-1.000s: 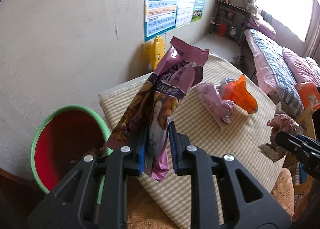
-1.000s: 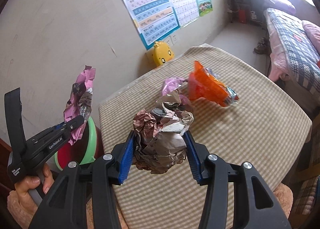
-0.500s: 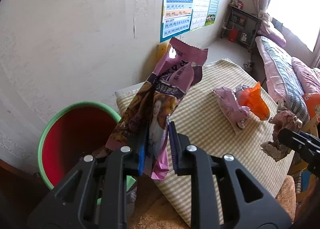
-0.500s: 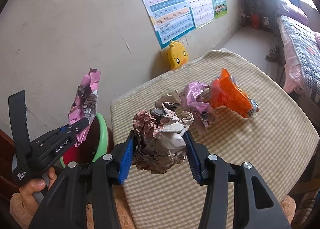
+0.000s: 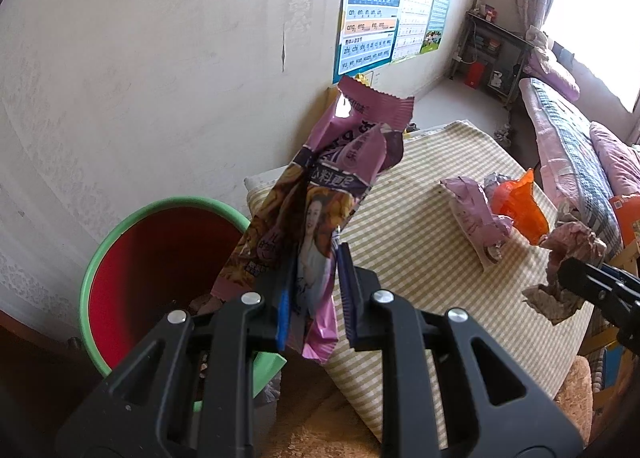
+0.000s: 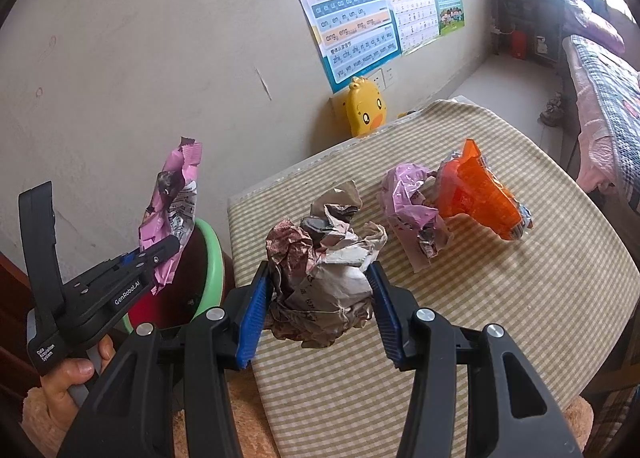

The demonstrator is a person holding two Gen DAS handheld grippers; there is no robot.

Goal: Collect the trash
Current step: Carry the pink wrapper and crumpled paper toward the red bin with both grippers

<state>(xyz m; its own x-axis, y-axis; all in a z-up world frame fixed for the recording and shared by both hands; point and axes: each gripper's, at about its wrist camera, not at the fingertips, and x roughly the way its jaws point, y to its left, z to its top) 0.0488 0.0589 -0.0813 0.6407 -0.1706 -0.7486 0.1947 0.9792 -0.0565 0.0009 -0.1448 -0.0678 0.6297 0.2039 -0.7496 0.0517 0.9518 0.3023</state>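
Left claw (image 5: 312, 294) pinches the light, slippery purple foil snack wrapper (image 5: 316, 210) near its bottom edge, while right claw (image 6: 316, 298) squeezes a soft crumpled paper ball (image 6: 324, 258) across its middle.

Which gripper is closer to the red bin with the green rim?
Left. The left gripper holds its purple snack wrapper beside the red bin with the green rim; the right gripper holds crumpled paper over the table.
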